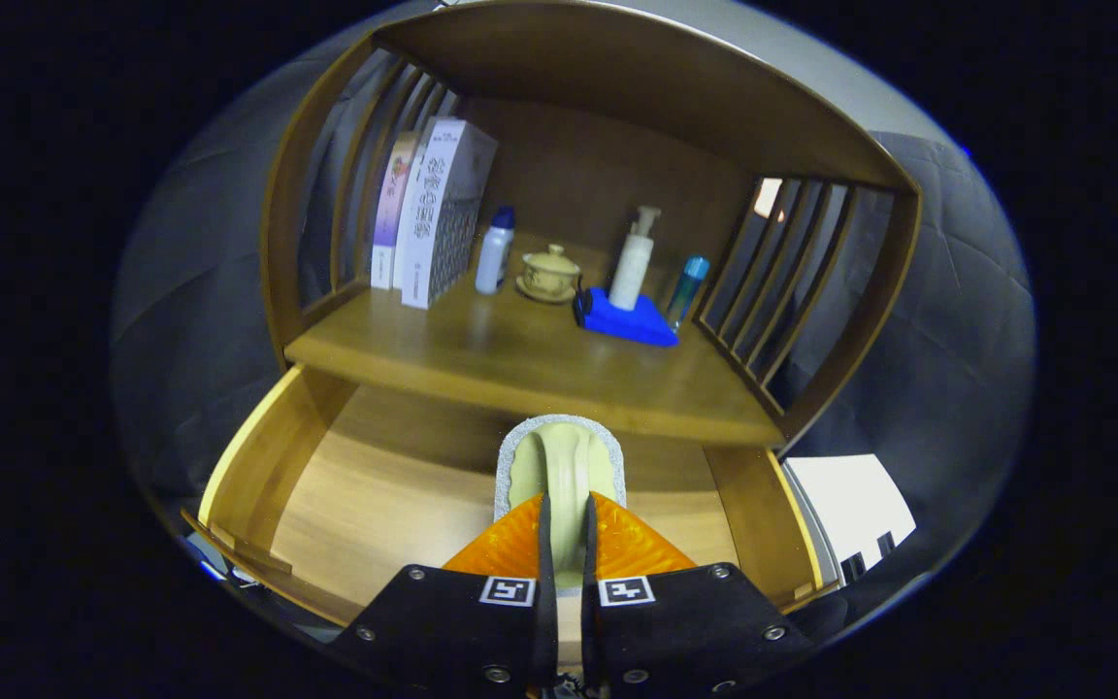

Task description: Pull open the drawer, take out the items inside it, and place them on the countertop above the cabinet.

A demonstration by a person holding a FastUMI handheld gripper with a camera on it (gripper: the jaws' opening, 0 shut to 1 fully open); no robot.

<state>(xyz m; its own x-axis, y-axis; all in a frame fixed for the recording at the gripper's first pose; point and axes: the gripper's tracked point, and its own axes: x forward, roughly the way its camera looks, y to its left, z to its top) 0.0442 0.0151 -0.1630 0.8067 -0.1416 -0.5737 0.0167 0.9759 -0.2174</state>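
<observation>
The wooden drawer (258, 456) stands pulled open below the countertop (520, 359) of the cabinet. My gripper (566, 515) is shut on a pale cream scrubbing brush (559, 461) with a grey bristle edge, both fingers pressing its raised handle. The brush hangs over the drawer's floor, its far end near the countertop's front edge. The drawer floor to the left of the brush looks bare.
On the countertop stand two books (428, 218) at the left, a white bottle with a blue cap (494, 252), a lidded cup on a saucer (549, 274), a pump bottle (634, 262), a folded blue cloth (627, 318) and a blue tube (687, 286). Slatted side walls enclose it.
</observation>
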